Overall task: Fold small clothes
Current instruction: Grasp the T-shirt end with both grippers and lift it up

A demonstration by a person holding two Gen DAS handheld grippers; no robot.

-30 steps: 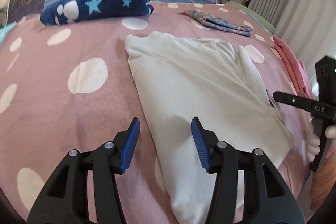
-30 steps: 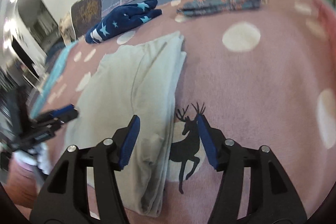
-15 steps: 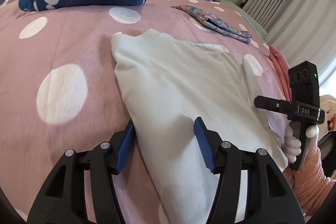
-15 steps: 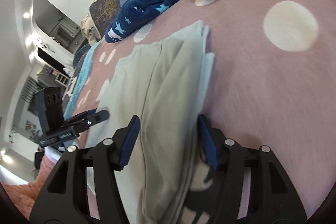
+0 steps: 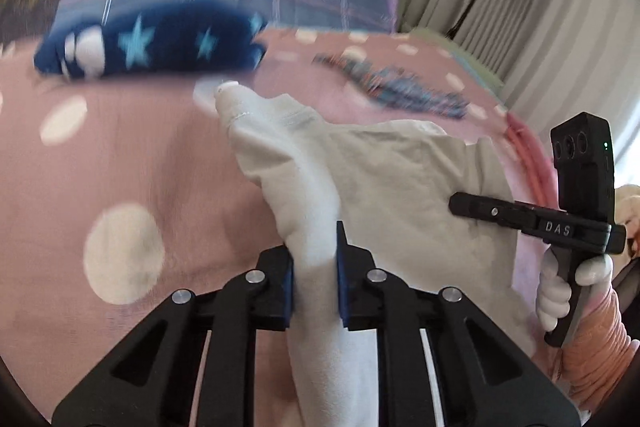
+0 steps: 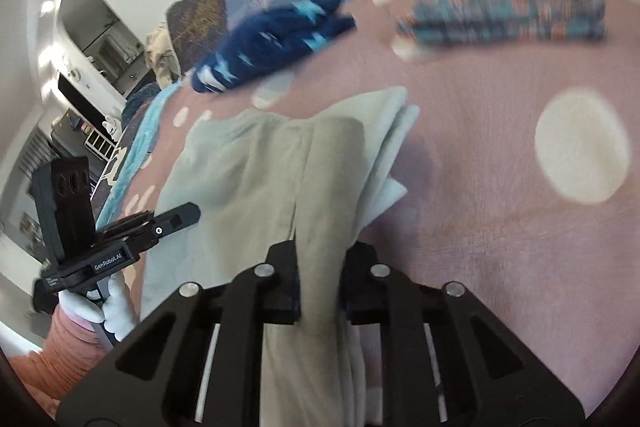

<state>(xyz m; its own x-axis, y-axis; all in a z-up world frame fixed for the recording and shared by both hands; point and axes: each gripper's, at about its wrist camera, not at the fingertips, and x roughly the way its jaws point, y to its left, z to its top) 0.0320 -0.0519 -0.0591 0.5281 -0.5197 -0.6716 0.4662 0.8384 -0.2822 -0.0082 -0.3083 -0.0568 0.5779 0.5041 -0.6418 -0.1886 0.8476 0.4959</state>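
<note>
Both of your grippers have just gone from straddling the cloth with jaws apart to biting it. Your left gripper is closing with a bunched ridge of the white shirt between its blue pads, and the fabric there now stands up off the bed instead of lying flat. Your right gripper is closing on the opposite side edge of the same shirt, the layered fold pinched between its jaws.

The shirt lies in the middle of the pink spotted bed, its collar end pointing toward the pillow edge, where the navy star-print bundle sits. A folded patterned garment rests well apart, nearer the curtain-side edge.

With both near corners now caught and lifting, you appear ready for the next fold: carry the near hem up and over toward the collar. Keep your two hands level and matched, or the layers on your right side may slip and splay. The blur suggests you are already moving, so watch that the far edge stays put.
</note>
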